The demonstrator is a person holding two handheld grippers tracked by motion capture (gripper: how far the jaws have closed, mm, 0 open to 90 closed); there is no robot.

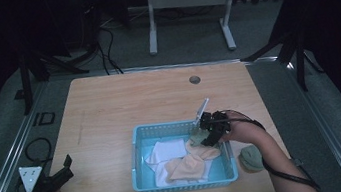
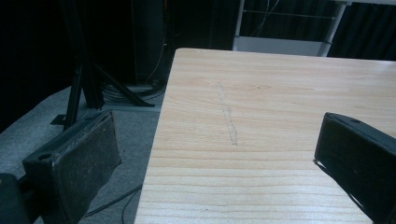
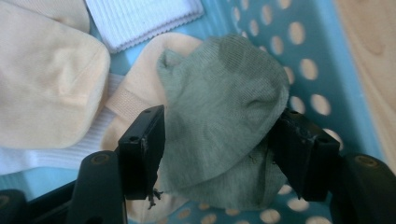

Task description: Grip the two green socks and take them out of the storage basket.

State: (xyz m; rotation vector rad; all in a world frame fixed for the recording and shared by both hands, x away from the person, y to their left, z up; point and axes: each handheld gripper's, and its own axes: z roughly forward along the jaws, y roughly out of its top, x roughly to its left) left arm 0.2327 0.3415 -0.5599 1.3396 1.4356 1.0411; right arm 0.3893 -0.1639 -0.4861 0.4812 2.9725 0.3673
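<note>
A light blue perforated basket stands on the wooden table and holds white socks and peach socks. My right gripper reaches into its far right corner. In the right gripper view a grey-green sock lies against the basket wall, between the jaws of that gripper. The jaws stand apart on either side of it, open. A second grey-green sock lies on the table right of the basket. My left gripper rests open at the table's front left edge, its jaws holding nothing.
A round cable port sits near the table's far edge. Tripod legs and cables stand on the floor left of the table. A white desk frame stands beyond it. Bare wood stretches ahead of the left gripper.
</note>
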